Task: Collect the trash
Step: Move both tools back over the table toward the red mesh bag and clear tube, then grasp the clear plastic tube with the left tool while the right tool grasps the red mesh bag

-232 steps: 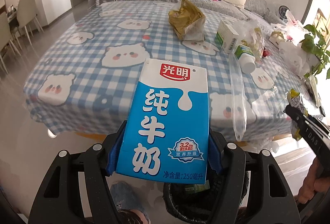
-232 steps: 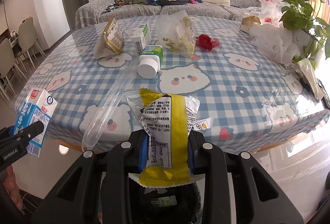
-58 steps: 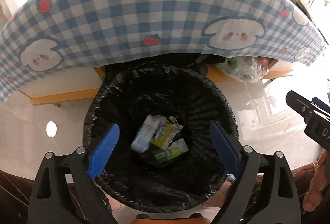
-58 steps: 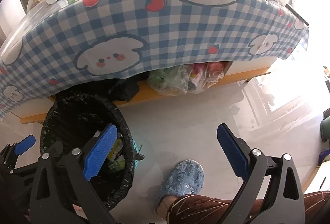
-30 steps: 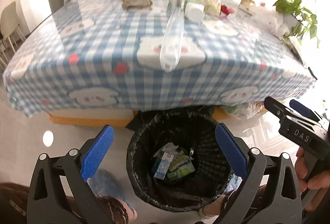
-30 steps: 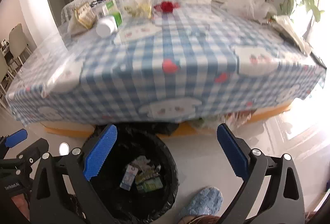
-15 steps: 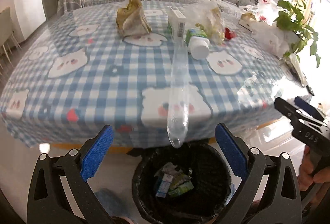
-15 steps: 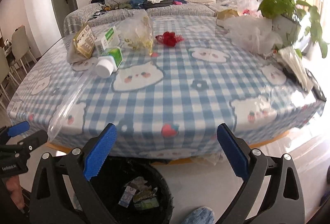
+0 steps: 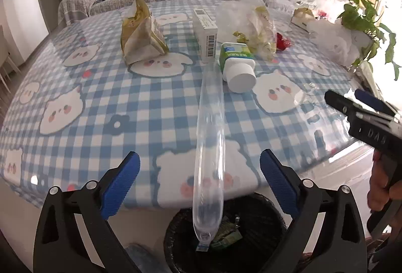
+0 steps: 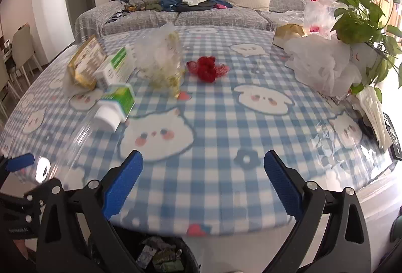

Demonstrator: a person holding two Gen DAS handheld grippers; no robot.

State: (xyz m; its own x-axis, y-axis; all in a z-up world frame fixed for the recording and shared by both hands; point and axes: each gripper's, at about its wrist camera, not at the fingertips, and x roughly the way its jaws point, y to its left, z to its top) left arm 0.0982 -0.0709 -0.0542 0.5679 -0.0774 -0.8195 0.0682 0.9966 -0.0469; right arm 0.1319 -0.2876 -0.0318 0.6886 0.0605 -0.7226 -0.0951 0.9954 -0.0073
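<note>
Ahead, clear tube (image 9: pixel 209 137) overhanging bin (image 9: pixel 263 207), bottle (image 9: pixel 237 67) beside

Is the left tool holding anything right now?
No, the left tool is open and empty, its blue pads spread either side of the clear plastic tube lying on the table's edge.

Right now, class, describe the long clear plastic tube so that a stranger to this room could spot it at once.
Start at the blue checked tablecloth and find its near edge above the black bin. The clear plastic tube lies lengthwise there, its rounded end overhanging the bin. Unlike the white-capped green bottle beside its far end, it is see-through and unlabelled.
</note>
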